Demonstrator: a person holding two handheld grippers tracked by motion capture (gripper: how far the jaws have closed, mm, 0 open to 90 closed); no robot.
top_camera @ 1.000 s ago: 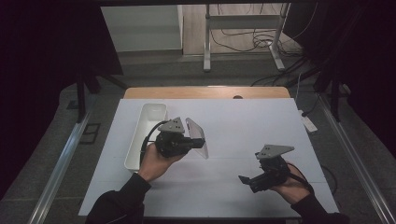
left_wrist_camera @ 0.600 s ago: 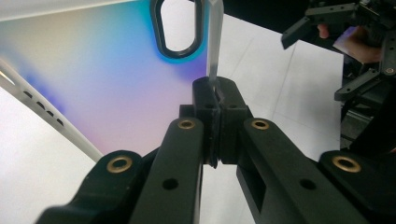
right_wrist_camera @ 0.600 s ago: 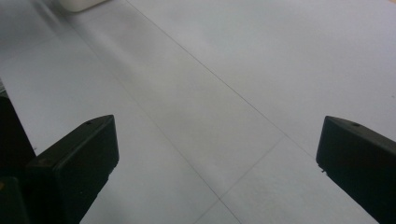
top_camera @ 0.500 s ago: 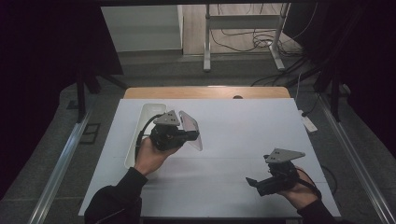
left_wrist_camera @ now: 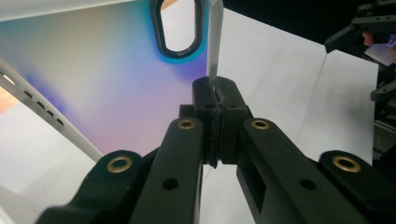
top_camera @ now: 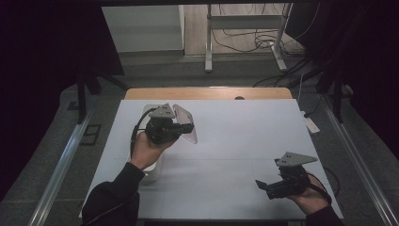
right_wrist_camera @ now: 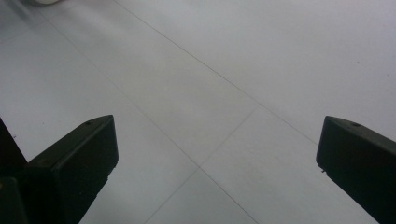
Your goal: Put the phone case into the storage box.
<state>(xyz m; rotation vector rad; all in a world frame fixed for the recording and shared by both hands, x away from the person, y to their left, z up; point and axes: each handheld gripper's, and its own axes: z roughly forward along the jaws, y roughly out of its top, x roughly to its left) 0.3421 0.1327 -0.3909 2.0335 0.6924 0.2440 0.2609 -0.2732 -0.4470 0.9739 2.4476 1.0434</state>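
While the left claw [left_wrist_camera: 215, 93] is clenching the thin edge of a translucent board [left_wrist_camera: 93, 84] — the right claw [right_wrist_camera: 210, 163] hanging wide apart — the board risks slipping, pivoting downward.

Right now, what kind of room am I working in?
Probably a lab or recording workspace, not a home: a bare white table, loose cables on the floor behind it, and dark curtains at the sides.
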